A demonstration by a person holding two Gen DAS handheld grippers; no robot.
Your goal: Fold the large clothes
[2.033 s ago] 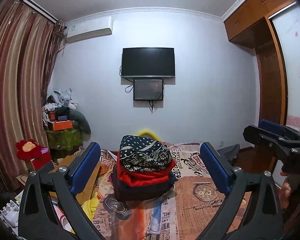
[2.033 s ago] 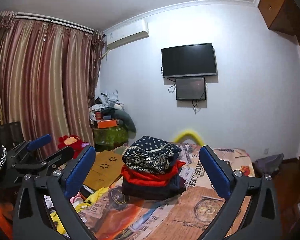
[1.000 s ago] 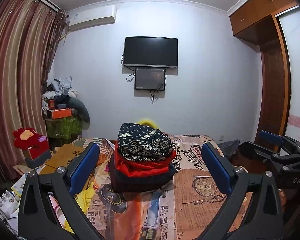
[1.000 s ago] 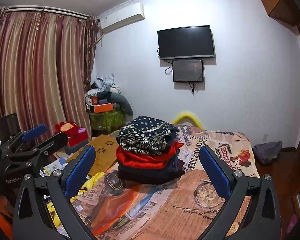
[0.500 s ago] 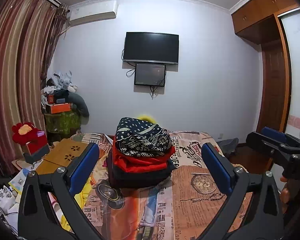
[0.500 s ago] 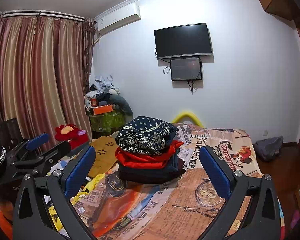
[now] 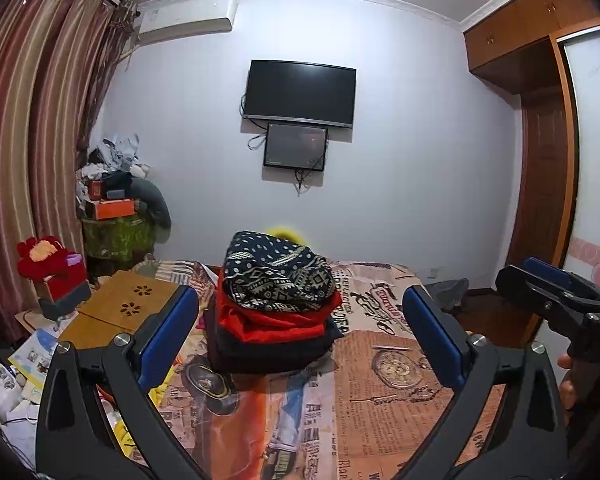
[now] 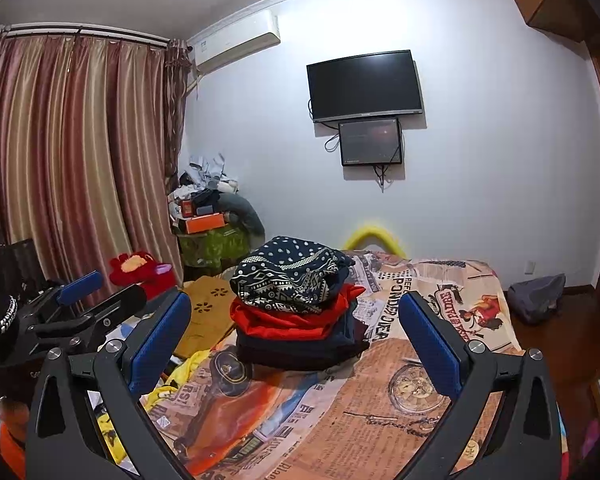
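A stack of folded clothes sits on the bed, which has a newspaper-print cover: a navy patterned piece on top, a red one under it, dark ones at the bottom. The stack also shows in the right wrist view. My left gripper is open and empty, held above the bed in front of the stack. My right gripper is open and empty too, at about the same height. Each gripper shows at the edge of the other's view.
A yellow garment lies at the bed's left edge. A low wooden table and a red plush toy stand to the left. Curtains fill the left wall. A TV hangs ahead. A wardrobe stands on the right.
Both grippers have drifted slightly and tilted, so the stack sits a little higher and nearer in view. Both stay open and empty. The clothes have not moved.
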